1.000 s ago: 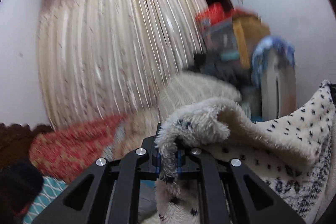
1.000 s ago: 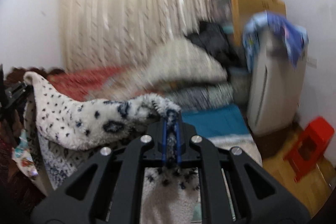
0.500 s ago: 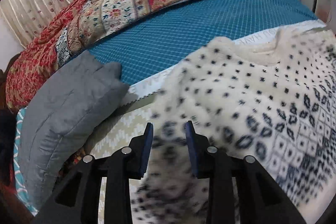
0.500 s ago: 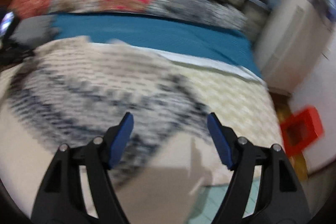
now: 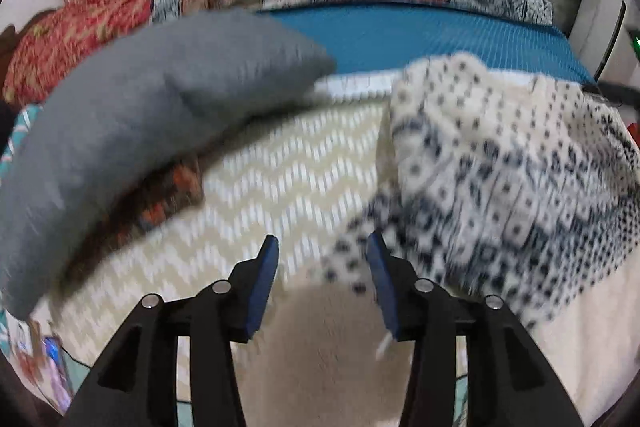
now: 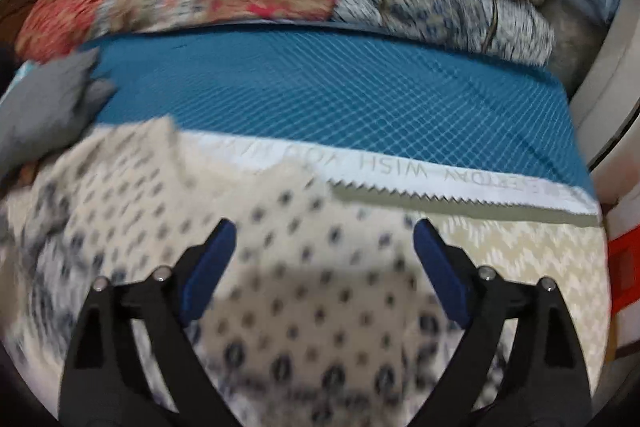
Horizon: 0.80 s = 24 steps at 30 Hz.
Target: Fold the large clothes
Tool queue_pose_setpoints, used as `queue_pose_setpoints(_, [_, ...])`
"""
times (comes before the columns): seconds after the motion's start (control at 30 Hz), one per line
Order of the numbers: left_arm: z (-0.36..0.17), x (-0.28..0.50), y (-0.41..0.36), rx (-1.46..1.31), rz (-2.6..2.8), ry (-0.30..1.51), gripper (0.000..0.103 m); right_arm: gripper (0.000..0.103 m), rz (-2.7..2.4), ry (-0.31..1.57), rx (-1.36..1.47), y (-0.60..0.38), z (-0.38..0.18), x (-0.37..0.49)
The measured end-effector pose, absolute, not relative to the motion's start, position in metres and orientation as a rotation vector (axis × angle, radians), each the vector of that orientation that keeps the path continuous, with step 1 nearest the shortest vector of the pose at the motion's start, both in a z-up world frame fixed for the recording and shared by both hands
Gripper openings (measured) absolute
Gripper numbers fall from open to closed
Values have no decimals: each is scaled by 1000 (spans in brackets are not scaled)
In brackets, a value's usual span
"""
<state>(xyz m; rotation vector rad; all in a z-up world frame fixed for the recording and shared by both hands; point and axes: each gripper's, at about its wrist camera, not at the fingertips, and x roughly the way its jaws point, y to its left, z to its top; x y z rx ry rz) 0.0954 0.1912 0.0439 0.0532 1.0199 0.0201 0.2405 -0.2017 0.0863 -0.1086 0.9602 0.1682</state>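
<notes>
Right gripper (image 6: 324, 259), jaws just opened wide, empty, above the sweater (image 6: 288, 307). Left gripper (image 5: 322, 267) parted, empty. Risk: a loosely laid sweater bunches, skewing later folds.

Black jaws, blue pads (image 6: 208, 267), silver screws (image 5: 221, 287)

The cream fleece sweater with dark blue dots (image 5: 500, 163) is smeared by motion in both wrist views, so its pattern reads only as blotches; its right side runs past the left view's edge and its lower part past the right view's bottom (image 6: 304, 311). The grey padded cushion (image 5: 132, 131) is blurred and hides part of a dark patterned cloth (image 5: 168, 195) beneath it. Upside-down lettering on the pale zigzag-edged strip (image 6: 440, 183) is only partly legible.
</notes>
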Motion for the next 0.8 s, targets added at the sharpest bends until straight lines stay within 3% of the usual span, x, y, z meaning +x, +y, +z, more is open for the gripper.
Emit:
queue_pose_setpoints(0.07, [31,88,188,27,12,1033,0,86,178,1025,-49,-204,70,264])
queue_pose_setpoints(0.1, [28,83,186,20,11,1028,0,73,197,1073,-31,-202,60,273])
queue_pose_setpoints(0.13, [29,77,186,8,10,1014,0,23,219,1119,-37,-196,52,280])
queue_pose_setpoints(0.17, [31,74,180,-11,8,999,0,2,225,1128,-52,-193,50,283])
queue_pose_setpoints(0.27, [48,57,179,-102,-18,916,0,3,153,913,-104,-188,77,278])
queue_pose_setpoints(0.37, [55,48,173,-100,-14,891,0,6,23,887,-74,-200,75,290])
queue_pose_setpoints(0.4, [55,46,172,-78,-7,898,0,10,13,928,-79,-199,65,294])
queue_pose_setpoints(0.43, [54,43,167,-49,-8,905,0,25,16,982,-94,-197,56,296])
queue_pose_setpoints(0.47, [55,41,161,-36,-16,904,0,34,12,1005,-115,-196,53,294])
queue_pose_setpoints(0.53, [56,35,158,-16,-33,905,0,60,21,937,-112,-200,67,273])
queue_pose_setpoints(0.57, [56,30,156,-3,-37,909,0,65,43,900,-78,-206,78,259])
queue_pose_setpoints(0.73, [56,9,168,0,-58,949,0,69,138,821,24,-239,116,163])
queue_pose_setpoints(0.8, [55,-4,166,5,-69,953,0,75,120,797,14,-254,125,120])
